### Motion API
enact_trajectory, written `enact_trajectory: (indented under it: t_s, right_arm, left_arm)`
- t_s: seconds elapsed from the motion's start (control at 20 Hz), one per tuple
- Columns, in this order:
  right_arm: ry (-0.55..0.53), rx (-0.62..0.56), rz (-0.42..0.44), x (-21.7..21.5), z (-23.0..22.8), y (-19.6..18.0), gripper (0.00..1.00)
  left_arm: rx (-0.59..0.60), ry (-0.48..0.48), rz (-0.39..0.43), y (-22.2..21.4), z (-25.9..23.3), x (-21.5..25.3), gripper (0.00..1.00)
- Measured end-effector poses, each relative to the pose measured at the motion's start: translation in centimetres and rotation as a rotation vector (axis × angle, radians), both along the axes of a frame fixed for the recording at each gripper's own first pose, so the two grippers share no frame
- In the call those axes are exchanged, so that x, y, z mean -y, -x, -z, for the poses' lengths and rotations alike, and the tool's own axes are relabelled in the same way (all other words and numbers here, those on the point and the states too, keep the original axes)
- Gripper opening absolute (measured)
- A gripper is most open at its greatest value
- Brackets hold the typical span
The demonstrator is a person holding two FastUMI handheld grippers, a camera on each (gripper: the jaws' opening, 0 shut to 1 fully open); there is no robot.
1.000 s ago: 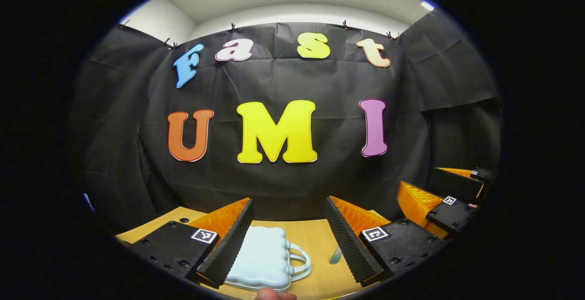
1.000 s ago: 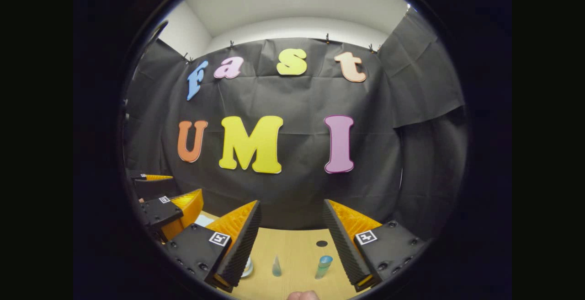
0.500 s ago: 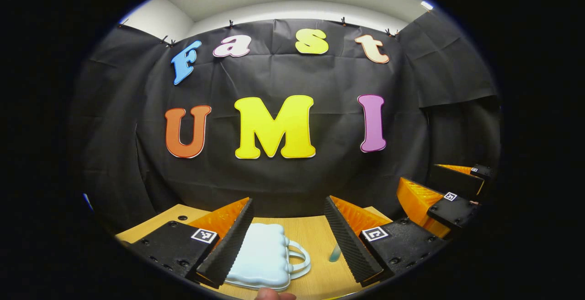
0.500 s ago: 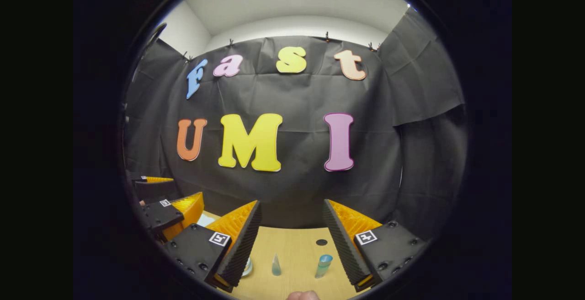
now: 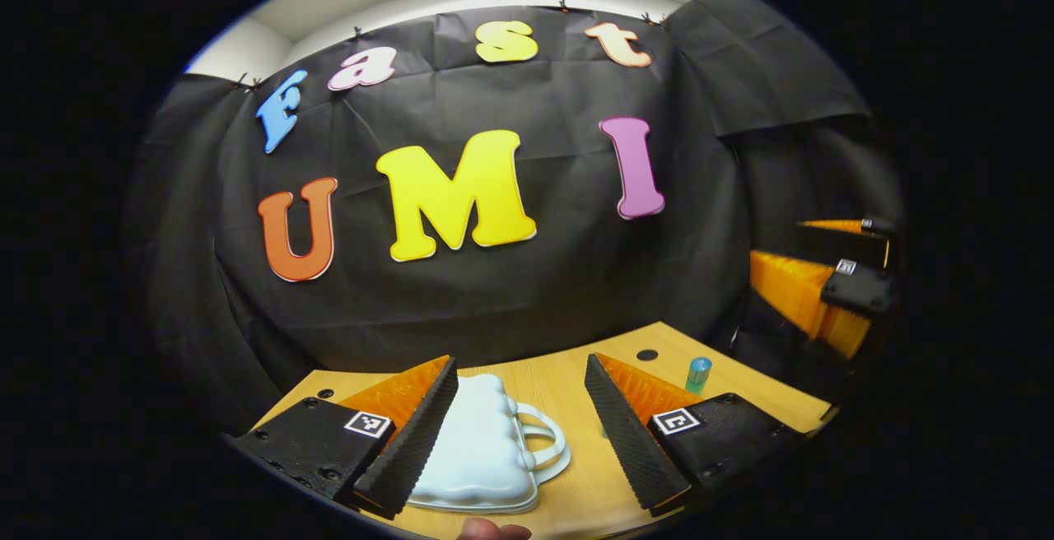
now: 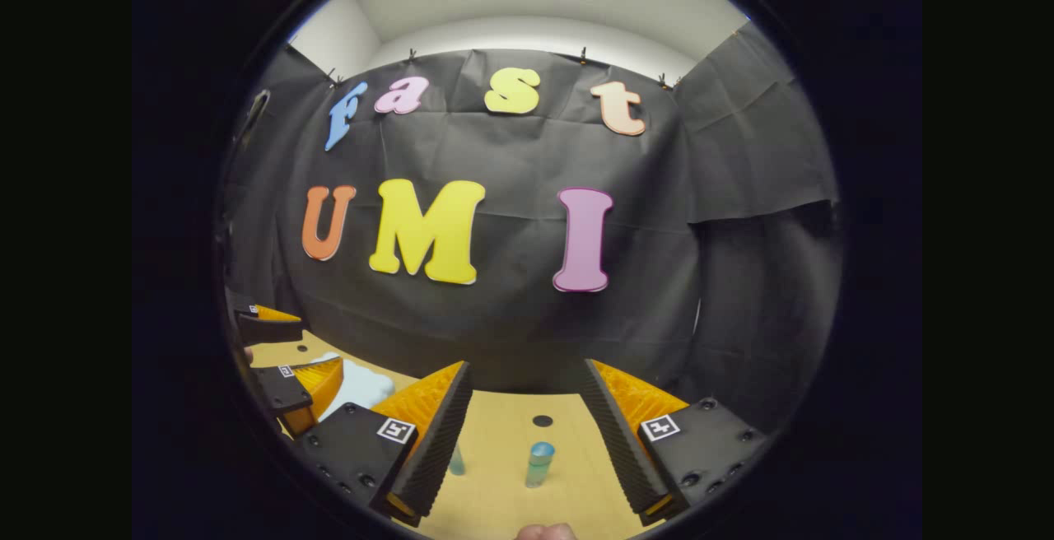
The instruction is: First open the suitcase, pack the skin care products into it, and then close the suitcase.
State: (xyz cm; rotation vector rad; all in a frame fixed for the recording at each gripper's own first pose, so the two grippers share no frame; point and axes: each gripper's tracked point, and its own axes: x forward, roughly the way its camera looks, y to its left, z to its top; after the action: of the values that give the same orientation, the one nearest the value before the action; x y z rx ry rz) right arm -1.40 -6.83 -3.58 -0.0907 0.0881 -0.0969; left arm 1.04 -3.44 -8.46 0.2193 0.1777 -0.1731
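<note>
A pale blue suitcase (image 5: 482,453) lies closed on the wooden table (image 5: 576,384), its handle (image 5: 547,441) pointing right. My left gripper (image 5: 519,360) hovers open just above it, the left finger over its lid. A teal-capped bottle (image 5: 698,374) stands to the right, beyond my right finger. In the right gripper view that bottle (image 6: 539,463) stands between the fingers of my open right gripper (image 6: 525,365). A smaller bottle (image 6: 455,462) is half hidden by the left finger. The suitcase (image 6: 356,388) also peeks out at the left, behind the left gripper (image 6: 288,351).
The right gripper (image 5: 815,272) hangs open at the far right of the left gripper view, off the table's edge. A small round hole (image 6: 542,421) marks the tabletop behind the bottles. The black cloth wall closes the back. A thumb (image 5: 494,530) shows at the bottom.
The left gripper has tilted and dipped toward the table, so more of the suitcase and tabletop shows. The right gripper has swung slightly; the bottles now sit further left between its fingers.
</note>
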Motion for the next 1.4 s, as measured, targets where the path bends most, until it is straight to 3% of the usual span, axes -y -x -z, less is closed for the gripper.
enact_trajectory:
  t_s: [0.5, 0.85, 0.95, 1.1, 1.3, 1.4]
  right_arm:
    - [0.002, -0.072, 0.2, 9.0, 2.6, 3.3, 0.8]
    - [0.004, -0.098, 0.289, 12.1, 3.6, 5.1, 0.81]
    - [0.009, -0.101, 0.296, 12.3, 3.7, 5.3, 0.81]
    - [0.008, -0.097, 0.314, 12.8, 3.5, 5.6, 0.81]
    - [-0.001, -0.111, 0.341, 13.5, 4.0, 6.3, 0.8]
    - [0.0, -0.111, 0.347, 13.5, 4.0, 6.5, 0.81]
  left_arm:
    - [-0.217, -0.53, 0.294, -3.2, 12.1, 2.0, 0.98]
    - [-0.299, -0.95, 0.376, -5.5, 17.3, 0.8, 0.97]
    - [-0.333, -1.016, 0.404, -5.8, 18.7, 0.8, 0.99]
    - [-0.403, -1.106, 0.414, -6.3, 20.5, 0.2, 0.93]
    - [-0.449, -1.18, 0.399, -7.1, 21.5, -0.7, 0.68]
    - [-0.462, -1.19, 0.398, -7.1, 21.7, -0.9, 0.46]
